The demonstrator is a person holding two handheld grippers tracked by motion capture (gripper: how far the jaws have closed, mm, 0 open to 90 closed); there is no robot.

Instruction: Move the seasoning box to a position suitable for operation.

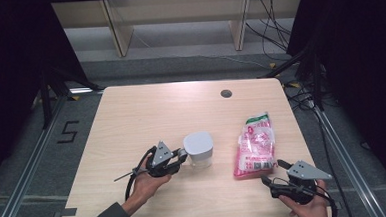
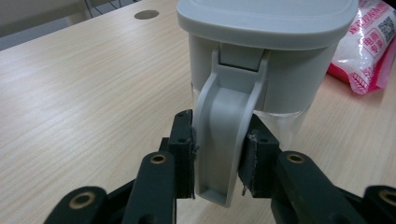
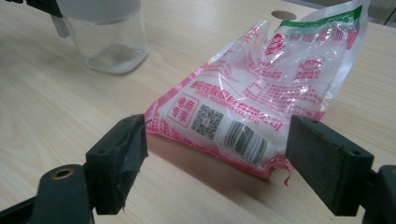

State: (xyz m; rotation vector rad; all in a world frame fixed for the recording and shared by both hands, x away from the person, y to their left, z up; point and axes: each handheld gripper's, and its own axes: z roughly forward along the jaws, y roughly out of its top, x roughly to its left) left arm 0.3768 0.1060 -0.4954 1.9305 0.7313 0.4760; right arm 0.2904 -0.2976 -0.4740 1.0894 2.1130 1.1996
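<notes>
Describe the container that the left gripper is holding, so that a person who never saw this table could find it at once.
On the light wooden table, look near the middle, left of the pink and white plastic bag. There stands a clear container with a grey lid, and the left gripper is closed on its grey handle. It is the one rigid, upright thing here; the bag lies flat and crumpled.

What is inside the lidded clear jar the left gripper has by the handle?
Through the jar's clear lower wall, nothing shows except the table behind and a whitish base. The grey lid and opaque upper band cover the top part, so that stays unseen.
</notes>
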